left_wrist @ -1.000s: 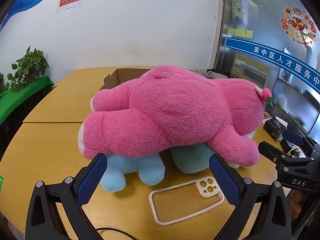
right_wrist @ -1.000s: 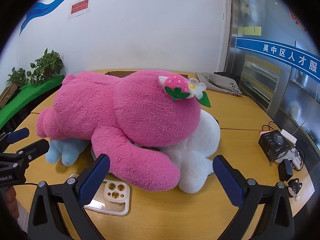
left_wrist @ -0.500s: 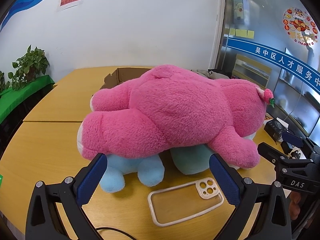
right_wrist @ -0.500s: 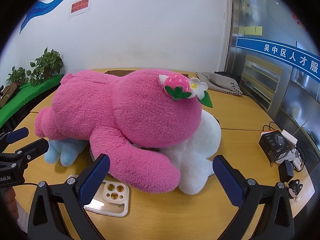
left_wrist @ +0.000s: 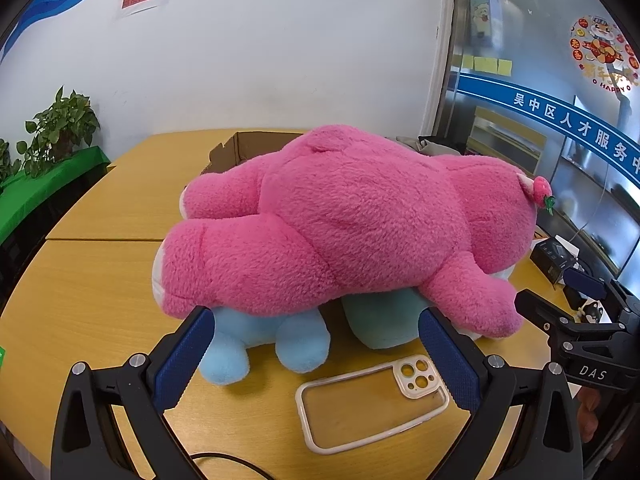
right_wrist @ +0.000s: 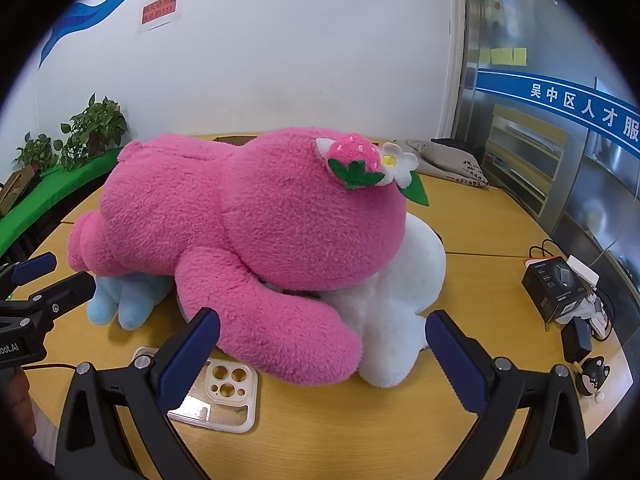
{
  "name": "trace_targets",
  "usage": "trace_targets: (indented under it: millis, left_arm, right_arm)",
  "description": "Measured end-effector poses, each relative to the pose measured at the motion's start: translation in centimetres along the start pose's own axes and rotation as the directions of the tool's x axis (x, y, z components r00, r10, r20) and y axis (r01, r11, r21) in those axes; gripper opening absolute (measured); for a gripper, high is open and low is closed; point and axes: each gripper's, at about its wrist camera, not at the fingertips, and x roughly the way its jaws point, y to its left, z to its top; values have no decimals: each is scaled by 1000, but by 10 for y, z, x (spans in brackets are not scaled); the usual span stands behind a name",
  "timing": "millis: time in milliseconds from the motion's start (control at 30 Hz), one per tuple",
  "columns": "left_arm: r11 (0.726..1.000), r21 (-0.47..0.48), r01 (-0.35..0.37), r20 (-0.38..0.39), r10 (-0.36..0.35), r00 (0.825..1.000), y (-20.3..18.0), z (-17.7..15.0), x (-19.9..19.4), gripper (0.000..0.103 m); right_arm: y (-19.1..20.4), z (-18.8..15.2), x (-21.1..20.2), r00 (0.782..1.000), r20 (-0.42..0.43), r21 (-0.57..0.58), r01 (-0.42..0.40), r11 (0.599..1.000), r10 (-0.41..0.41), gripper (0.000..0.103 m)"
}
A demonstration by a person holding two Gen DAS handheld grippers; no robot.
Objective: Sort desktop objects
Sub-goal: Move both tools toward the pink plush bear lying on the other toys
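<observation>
A big pink plush bear (left_wrist: pixel 340 224) (right_wrist: pixel 256 232) lies face down across a light blue plush toy (left_wrist: pixel 256 340) (right_wrist: pixel 120 300), a teal plush (left_wrist: pixel 384 320) and a white plush (right_wrist: pixel 396 312). A clear phone case (left_wrist: pixel 368 400) (right_wrist: pixel 216 396) lies flat on the wooden table in front of them. My left gripper (left_wrist: pixel 316 356) is open, just short of the blue plush's legs, above the case. My right gripper (right_wrist: pixel 324 356) is open in front of the bear's arm. Each gripper shows at the edge of the other's view.
An open cardboard box (left_wrist: pixel 248 152) stands behind the bear. A black box (right_wrist: pixel 556 288), chargers, cables and a small black figurine (right_wrist: pixel 594 374) sit at the table's right edge. A grey pouch (right_wrist: pixel 448 160) lies at the back right. Potted plants (left_wrist: pixel 60 128) stand at the left.
Both grippers have edged slightly closer to the plush pile; the toys and the phone case have not moved.
</observation>
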Motion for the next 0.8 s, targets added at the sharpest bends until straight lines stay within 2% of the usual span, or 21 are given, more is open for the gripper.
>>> trace_targets:
  millis: [800]
  left_arm:
    - [1000, -10, 5, -10, -5, 1000, 2, -1, 1, 103]
  right_arm:
    - [-3, -1, 4, 1000, -16, 9, -13, 1000, 14, 103]
